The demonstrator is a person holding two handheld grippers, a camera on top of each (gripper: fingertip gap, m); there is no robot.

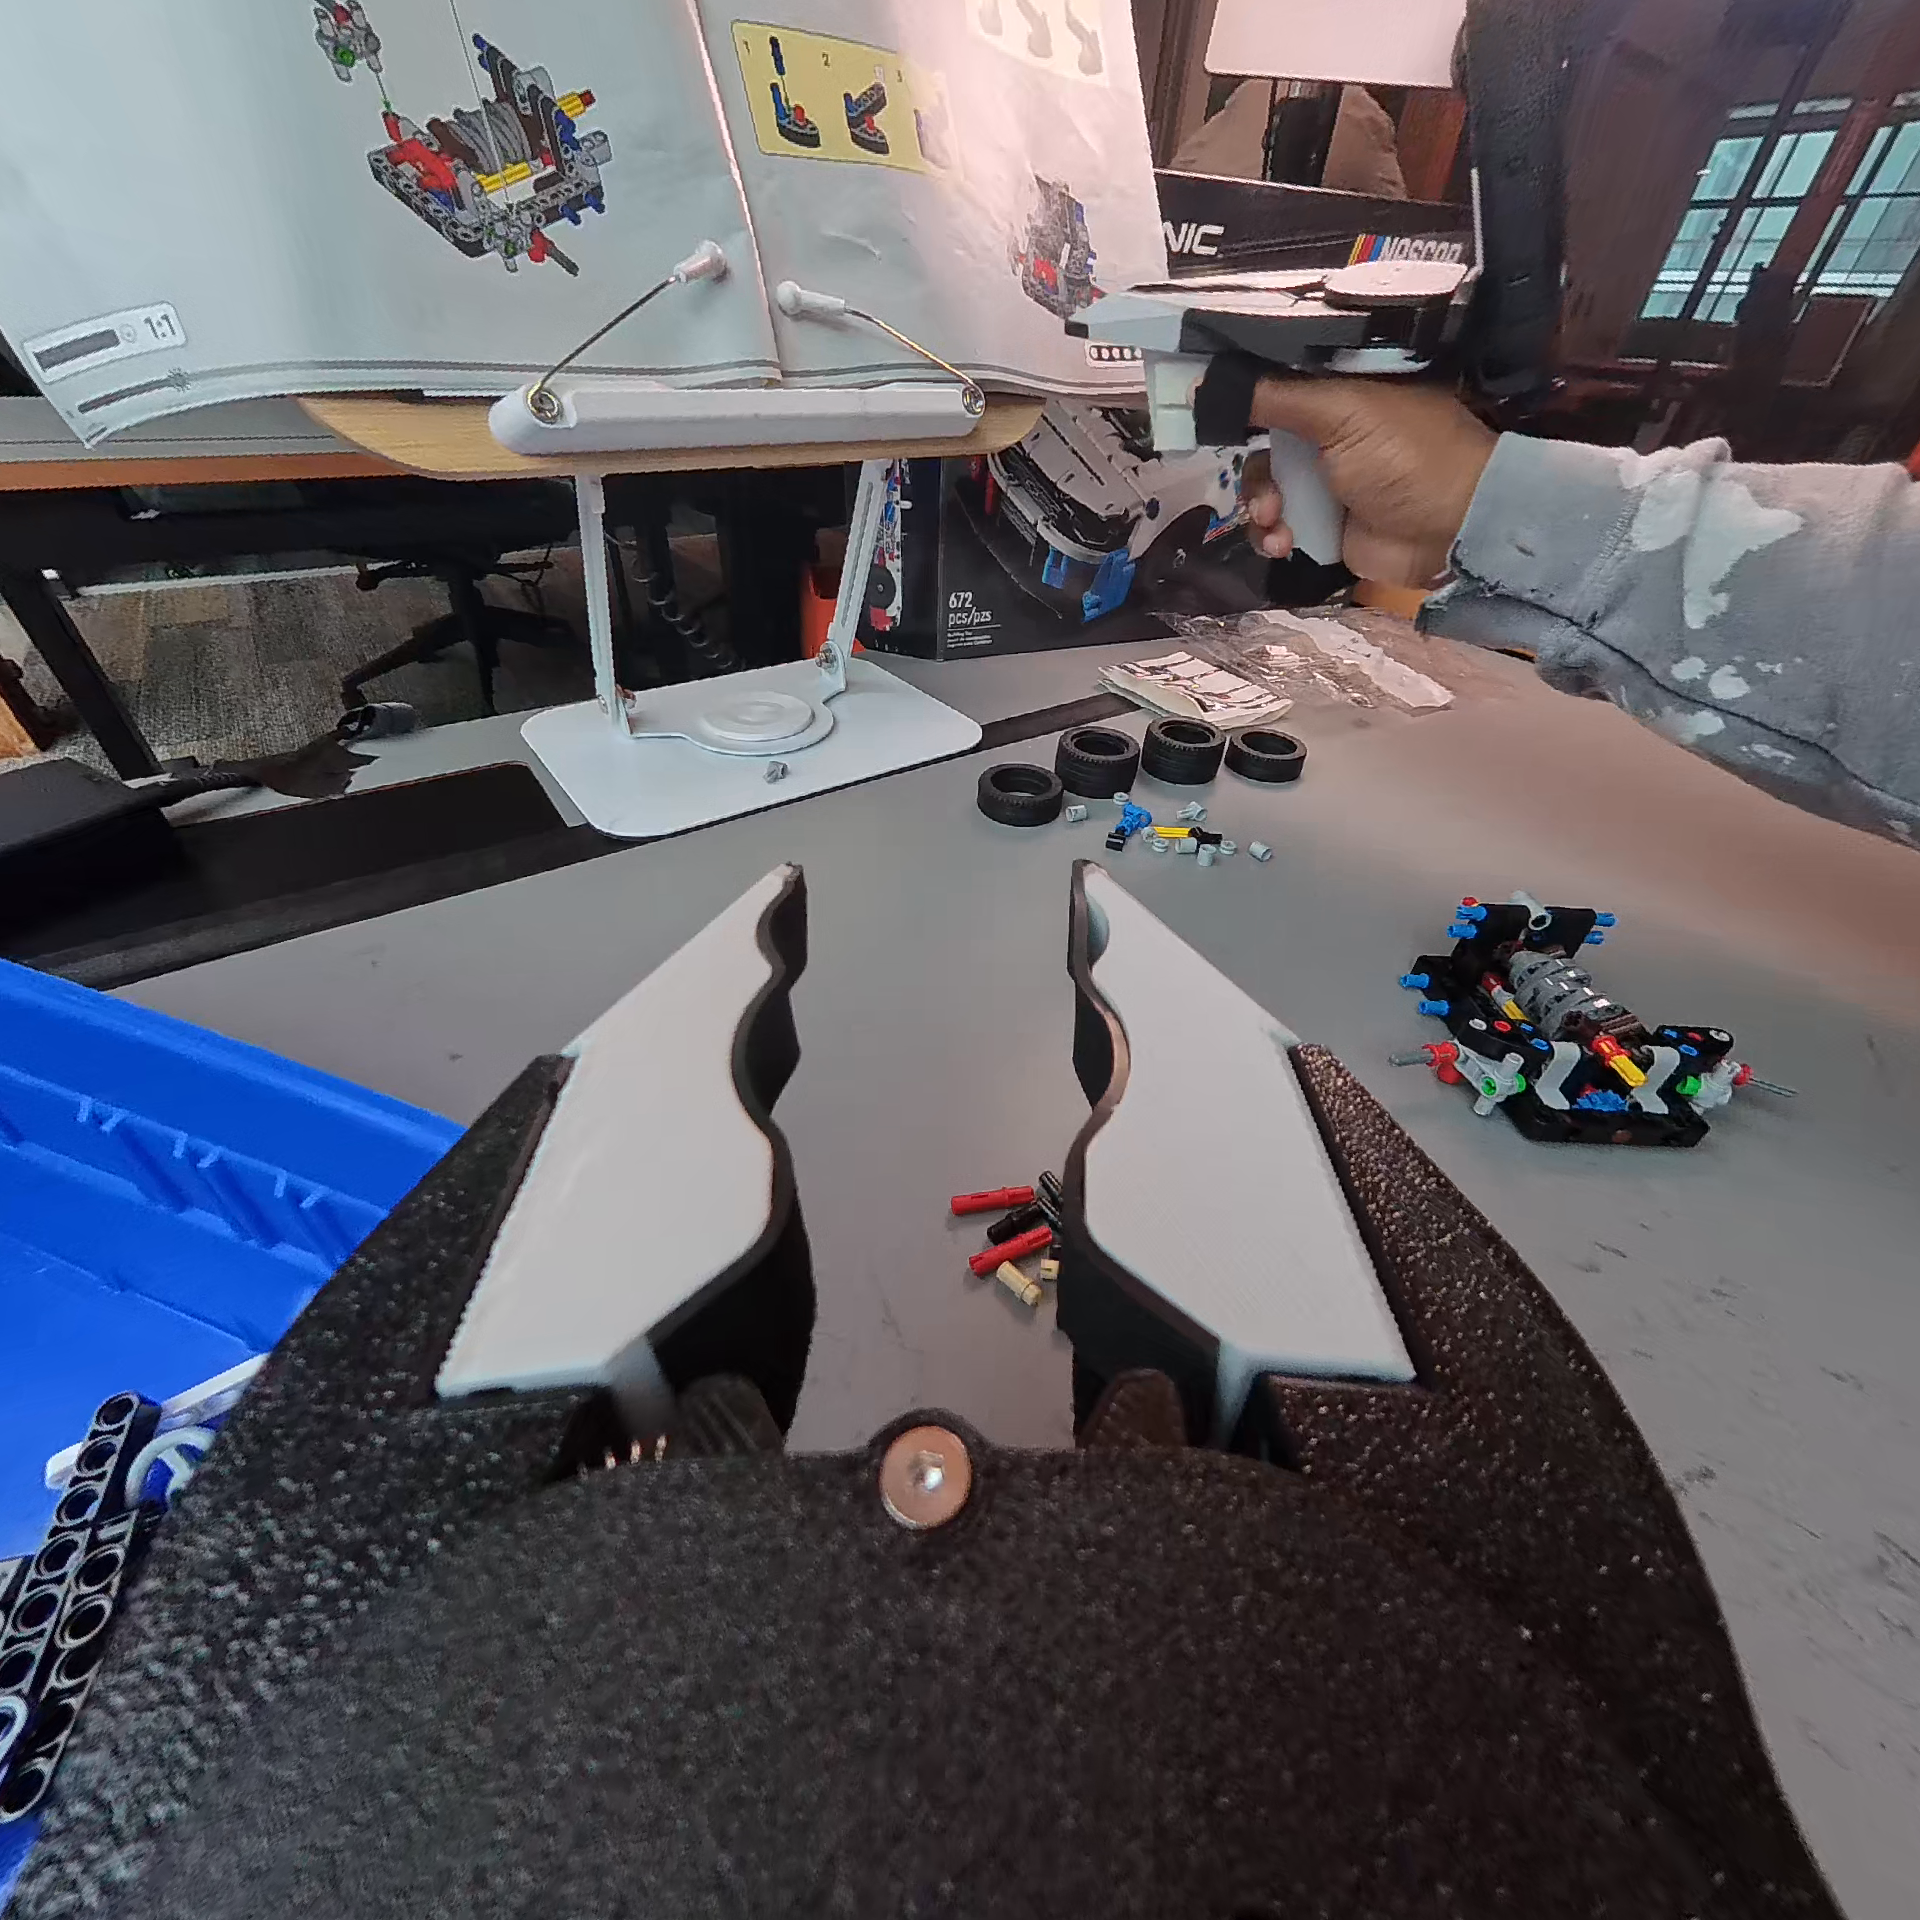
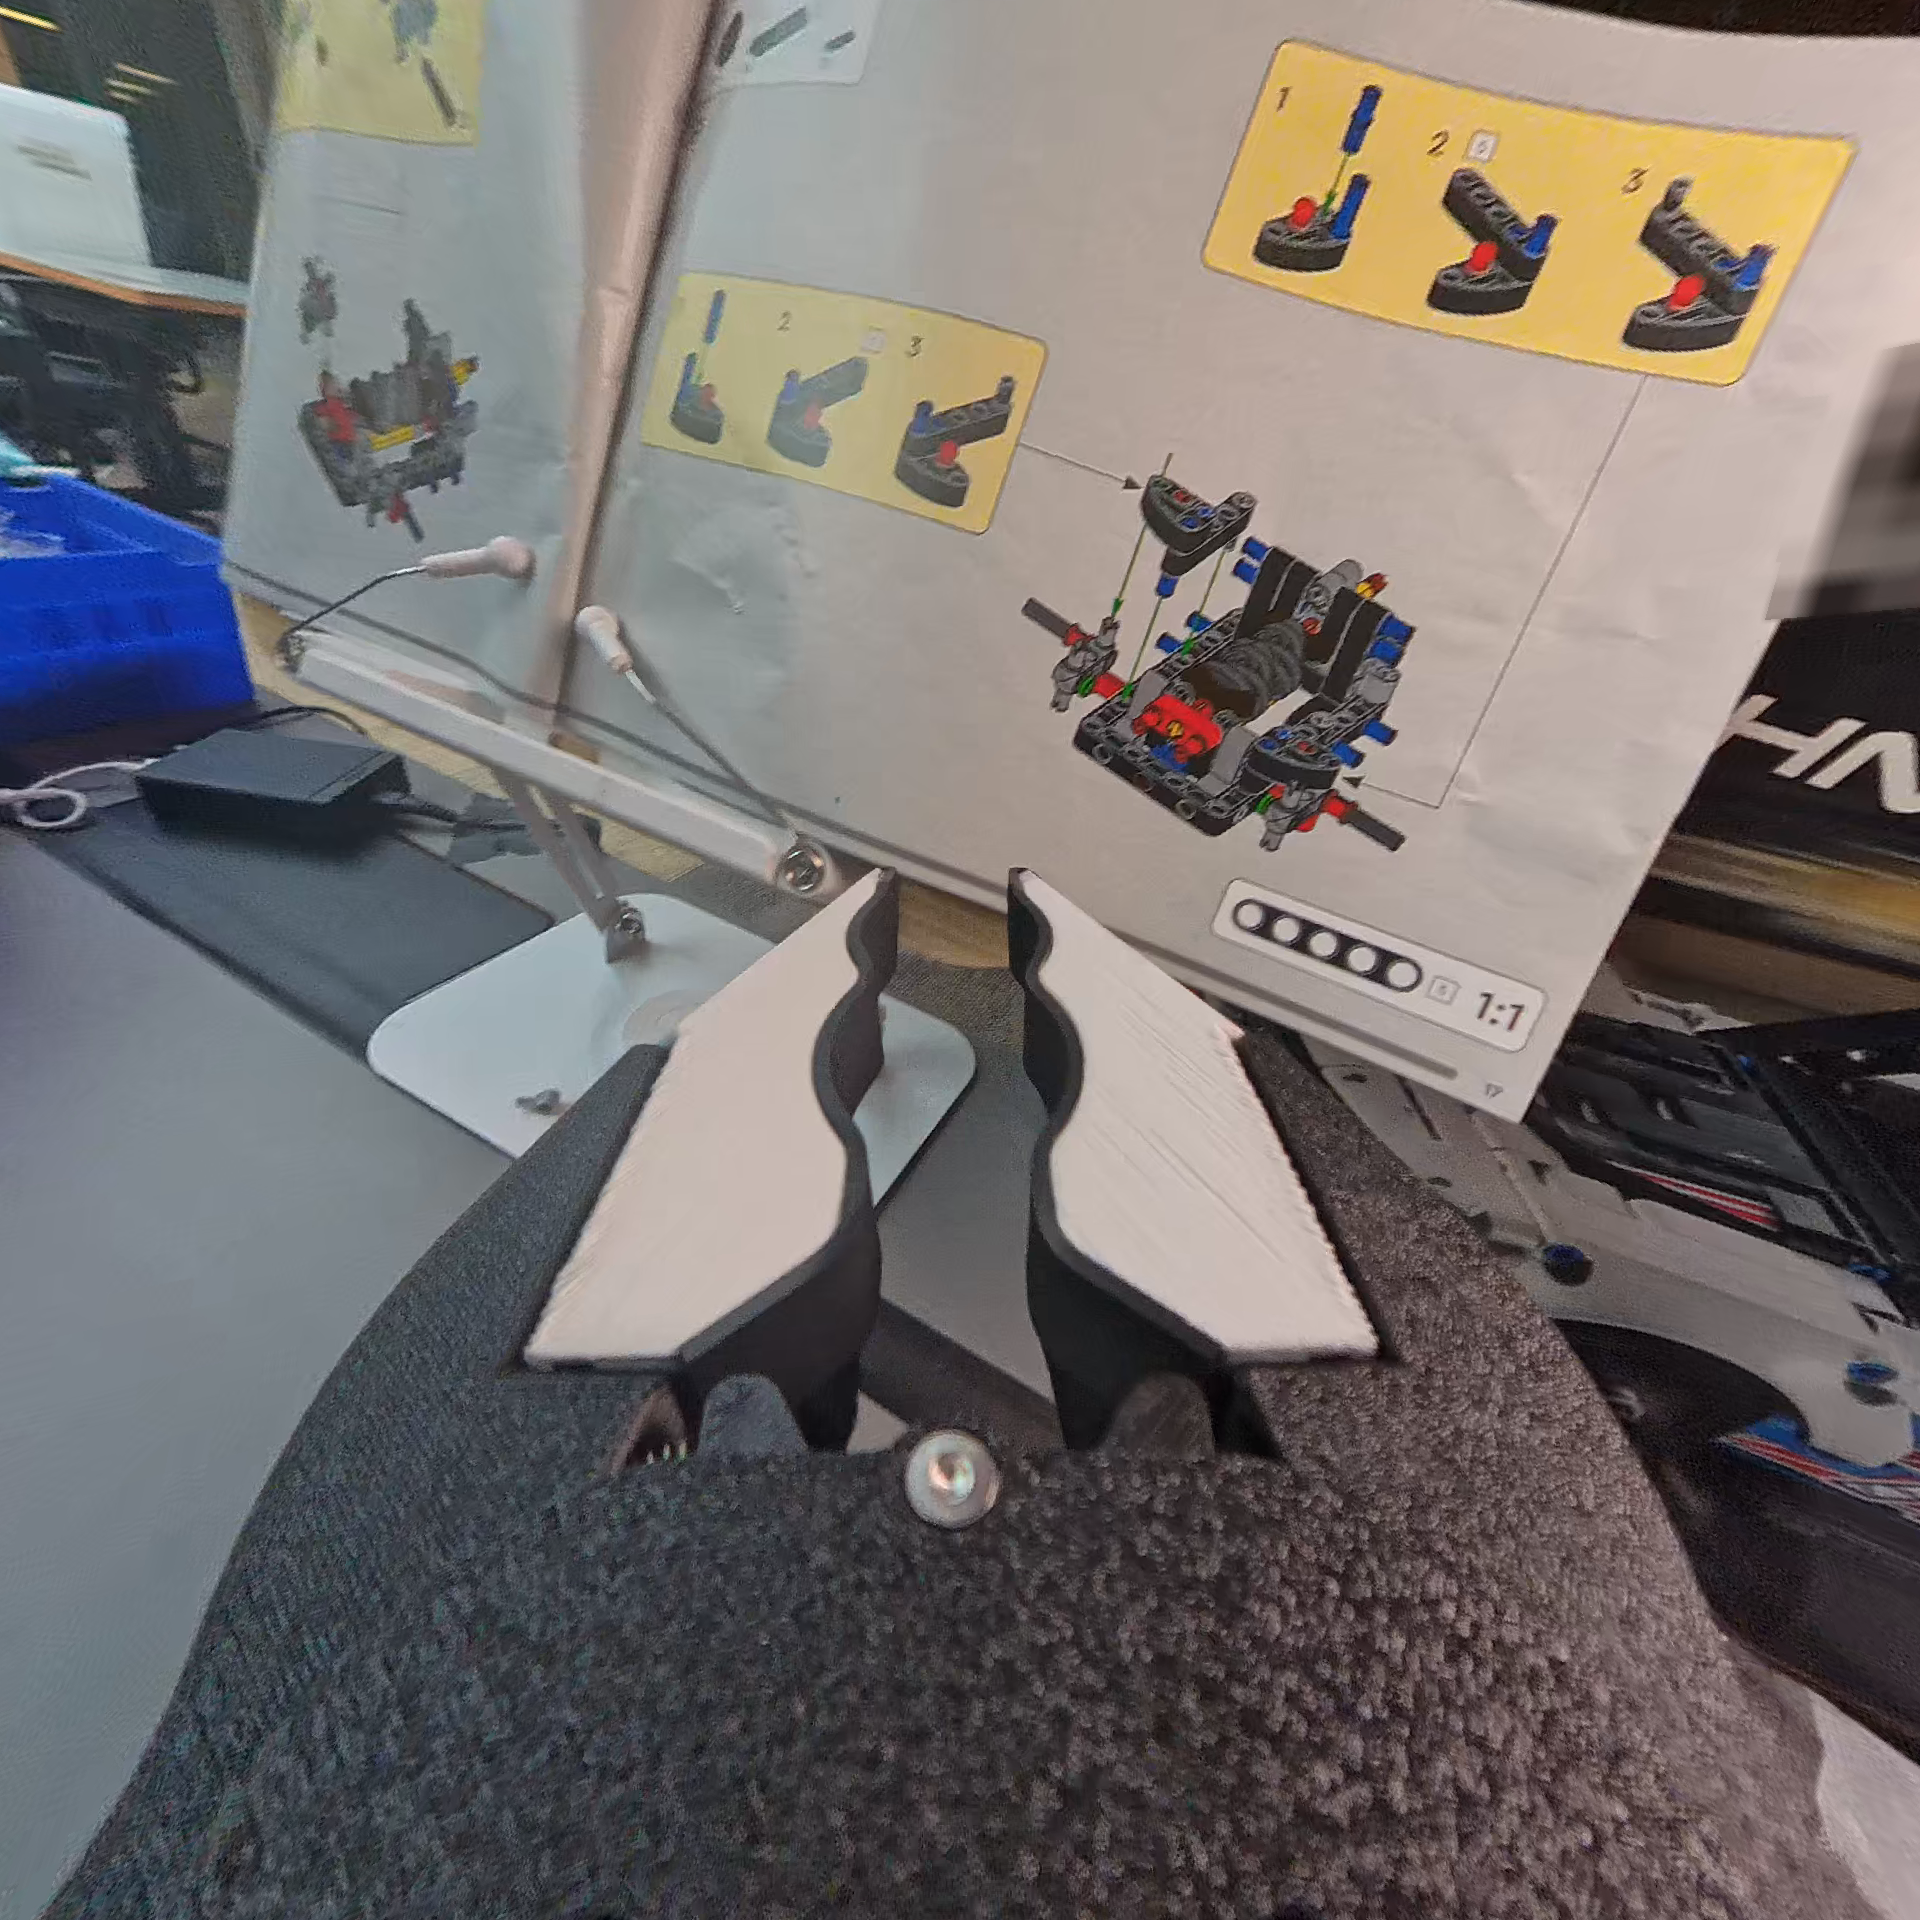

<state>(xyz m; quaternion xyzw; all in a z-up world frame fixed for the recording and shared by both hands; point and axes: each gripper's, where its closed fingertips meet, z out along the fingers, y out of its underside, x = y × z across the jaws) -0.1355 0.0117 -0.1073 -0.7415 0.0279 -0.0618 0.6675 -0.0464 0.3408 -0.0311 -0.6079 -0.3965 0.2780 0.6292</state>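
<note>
The smooth grey bench [image 1: 1558,1351] ran back to a black mat strip [image 1: 312,842] along its far edge, with dark desks, an office chair and tall paned windows [image 1: 1787,218] in the room beyond, at about 2 o'clock in the left wrist view.

The left claw [image 1: 938,883] hung just above the bench with its white, black-edged fingers [image 1: 665,1143] wide apart and nothing between them. Nearest it, by its right finger at about 5 o'clock of the gap, lay a small heap of red, black and tan plastic pins [image 1: 1013,1231]. A blue plastic bin [image 1: 156,1195] holding black perforated beams [image 1: 62,1590] sat at 9 o'clock. At 3 o'clock stood a partly built black brick chassis with blue and red pins [image 1: 1569,1023]. Farther off, at 1 o'clock, were four black rubber tyres [image 1: 1138,764], a scatter of small grey, blue and yellow parts [image 1: 1174,826], a sticker sheet and a crumpled clear bag [image 1: 1309,649].

At 12 o'clock a white metal book stand [image 1: 748,738] carried an open illustrated instruction booklet [image 1: 416,208], and a black printed set box [image 1: 1039,561] stood behind it.

The right claw [image 2: 951,878], gripped by a hand in a grey sleeve [image 1: 1382,499], was raised off the bench, its fingers a narrow gap apart and empty, the tips close before the booklet's right-hand page [image 2: 1247,520]. That page and the stand filled most of its view, hiding the bench behind.
</note>
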